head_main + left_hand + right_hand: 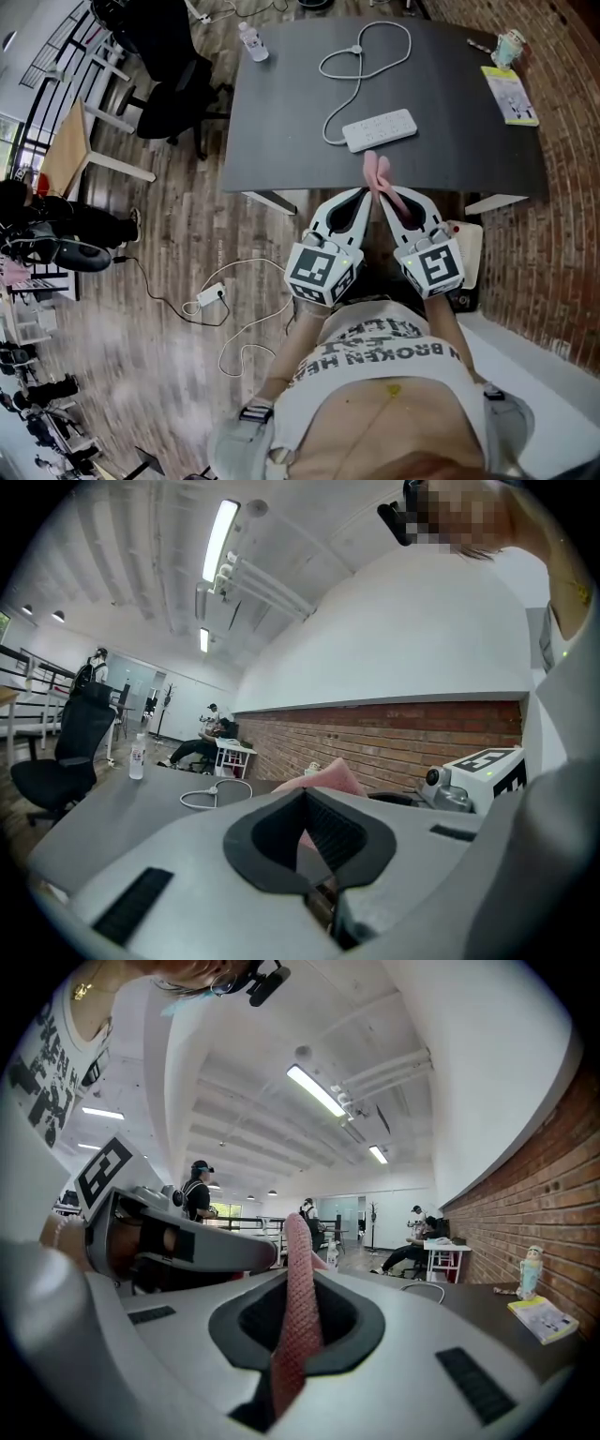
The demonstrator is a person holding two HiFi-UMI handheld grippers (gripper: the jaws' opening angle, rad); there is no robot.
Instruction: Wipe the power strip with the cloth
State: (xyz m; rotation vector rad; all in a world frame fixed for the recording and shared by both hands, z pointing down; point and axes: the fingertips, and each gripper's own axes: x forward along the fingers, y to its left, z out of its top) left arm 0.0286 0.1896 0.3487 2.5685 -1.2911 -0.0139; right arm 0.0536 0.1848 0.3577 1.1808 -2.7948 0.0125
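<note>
A white power strip (pixel 378 129) lies near the front middle of the dark table (pixel 281 141), its white cable (pixel 361 56) looping toward the far edge. Just in front of the table edge, a pink cloth (pixel 378 173) sticks up where both grippers' tips meet. My left gripper (pixel 367 191) and right gripper (pixel 384 193) are side by side, both shut on the cloth. In the right gripper view the cloth (pixel 298 1307) runs as a strip between the shut jaws. In the left gripper view the cloth (pixel 330 776) bulges just past the shut tips (pixel 305 794).
A water bottle (pixel 253 42) stands at the table's far left corner. A cup (pixel 511 45) and a yellow-green booklet (pixel 509 94) are at the far right. A black office chair (pixel 173 103) stands left of the table. Another adapter with cables (pixel 210 296) lies on the wood floor.
</note>
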